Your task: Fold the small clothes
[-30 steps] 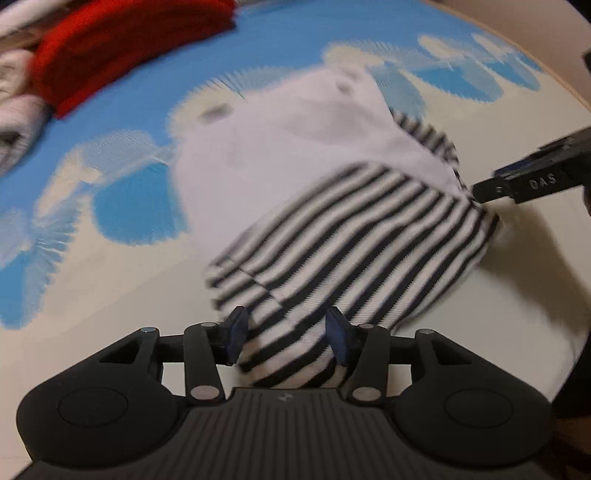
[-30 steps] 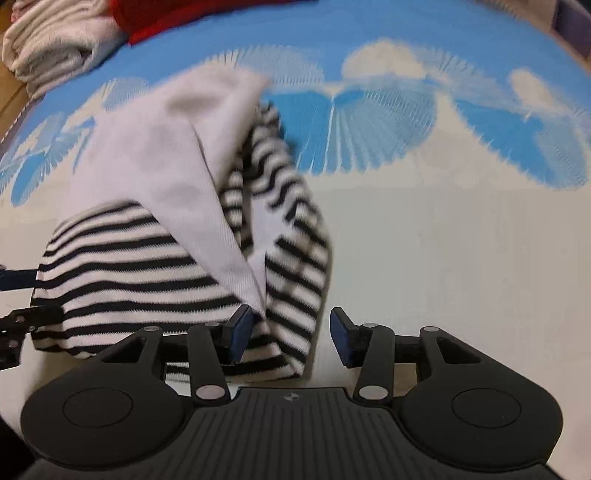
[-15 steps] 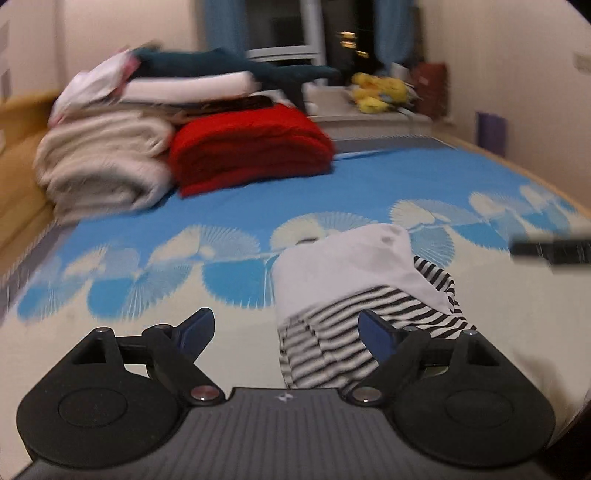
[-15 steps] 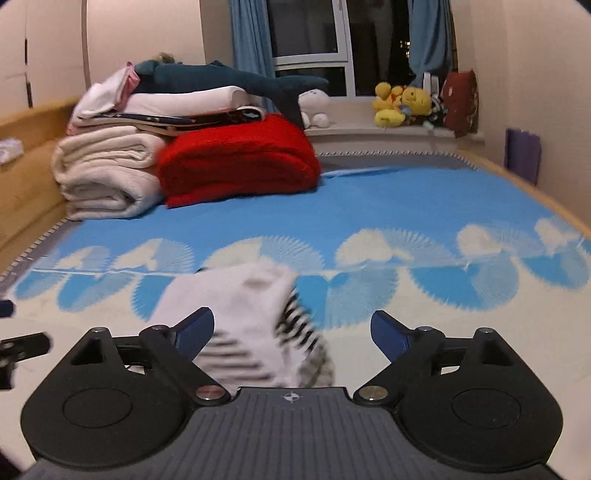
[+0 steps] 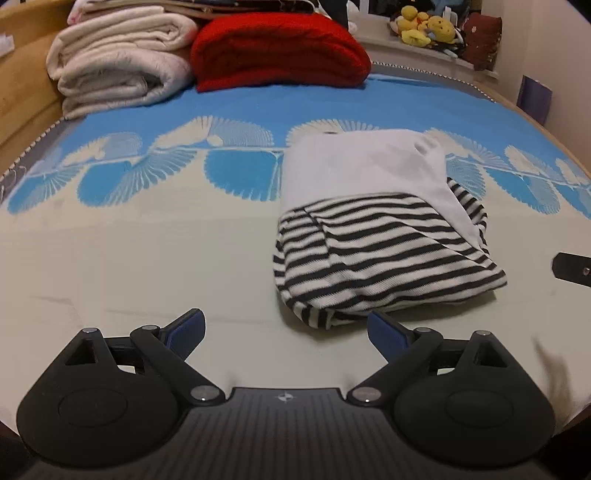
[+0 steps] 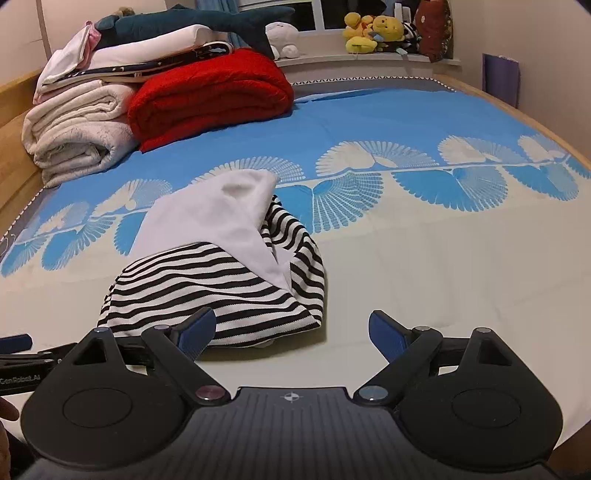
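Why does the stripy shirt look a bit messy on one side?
The striped garment is folded, but unevenly: in the right wrist view its white panel lies slanted across the stripes, and a loose striped fold bulges out on the right instead of lying flat. Nothing else looks odd.

right claw (image 5: 571, 268) cut off at picture edge, window-sill plush toys (image 6: 373, 31) too small to identify

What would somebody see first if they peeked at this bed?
Probably the folded black-and-white striped garment with its white part on top, lying alone on the pale front part of the bed. Behind it, at the far left, a bright red blanket sits beside a stack of cream blankets, with a plush shark on top.
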A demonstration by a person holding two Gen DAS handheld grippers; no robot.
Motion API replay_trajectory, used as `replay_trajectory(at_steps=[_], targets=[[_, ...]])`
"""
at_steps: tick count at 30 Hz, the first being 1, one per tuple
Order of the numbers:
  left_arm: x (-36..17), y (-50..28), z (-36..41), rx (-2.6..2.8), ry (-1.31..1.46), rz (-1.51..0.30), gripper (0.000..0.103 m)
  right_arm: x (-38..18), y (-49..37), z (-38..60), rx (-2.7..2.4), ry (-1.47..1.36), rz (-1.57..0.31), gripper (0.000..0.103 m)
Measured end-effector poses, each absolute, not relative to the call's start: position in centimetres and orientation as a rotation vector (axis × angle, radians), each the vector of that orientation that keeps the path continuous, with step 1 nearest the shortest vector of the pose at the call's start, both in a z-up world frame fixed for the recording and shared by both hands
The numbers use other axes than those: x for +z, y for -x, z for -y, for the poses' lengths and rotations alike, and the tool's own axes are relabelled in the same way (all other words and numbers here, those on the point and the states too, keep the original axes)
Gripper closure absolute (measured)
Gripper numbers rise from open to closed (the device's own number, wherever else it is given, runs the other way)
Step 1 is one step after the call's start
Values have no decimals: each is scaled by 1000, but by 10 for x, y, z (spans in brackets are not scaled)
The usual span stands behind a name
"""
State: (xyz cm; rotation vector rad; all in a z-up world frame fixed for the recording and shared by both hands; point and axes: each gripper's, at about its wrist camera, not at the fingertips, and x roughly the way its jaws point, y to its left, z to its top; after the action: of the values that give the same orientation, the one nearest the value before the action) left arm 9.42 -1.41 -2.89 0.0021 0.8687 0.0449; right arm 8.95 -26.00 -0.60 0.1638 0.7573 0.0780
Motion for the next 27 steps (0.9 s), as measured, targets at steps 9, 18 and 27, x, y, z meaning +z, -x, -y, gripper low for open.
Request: replay_trajectory(at_steps=[9,18,27], targets=[[-27,-91,16,50,21,-837,6,-8,-89,242,150,-93,-762,12],[-27,-92,16,37,34,-846,6,-7,-90,235,152,-61,-747,12],[-26,-93,16,29,42,-845,6,-8,-91,230,165,-42,-749,12]])
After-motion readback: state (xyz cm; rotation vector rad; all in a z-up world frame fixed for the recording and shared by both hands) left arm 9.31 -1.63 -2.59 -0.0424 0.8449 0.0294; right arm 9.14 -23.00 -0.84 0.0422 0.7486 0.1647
